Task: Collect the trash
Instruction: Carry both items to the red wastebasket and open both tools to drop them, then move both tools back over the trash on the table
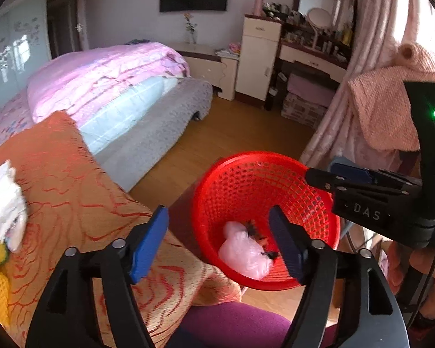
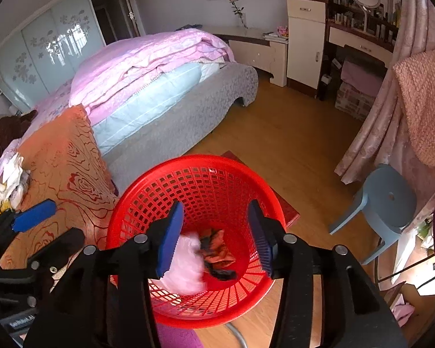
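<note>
Both grippers, left and right, spread and empty over red basket, pink bag and dark scrap inside; risk: snagging basket rim w/ a finger on withdrawal, tipping it; white tissues remaining near cushion left edge.

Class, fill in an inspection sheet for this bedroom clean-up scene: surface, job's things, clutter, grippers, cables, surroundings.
Surface: orange patterned cloth beside the basket.
Job's things: red basket holding a pink bag and dark orange scrap.
Clutter: white crumpled wad on the cloth.
Grippers: left gripper and right gripper open above the basket, empty.
Cables: black cable by the right gripper.
Surroundings: bed, blue stool, curtain.
</note>
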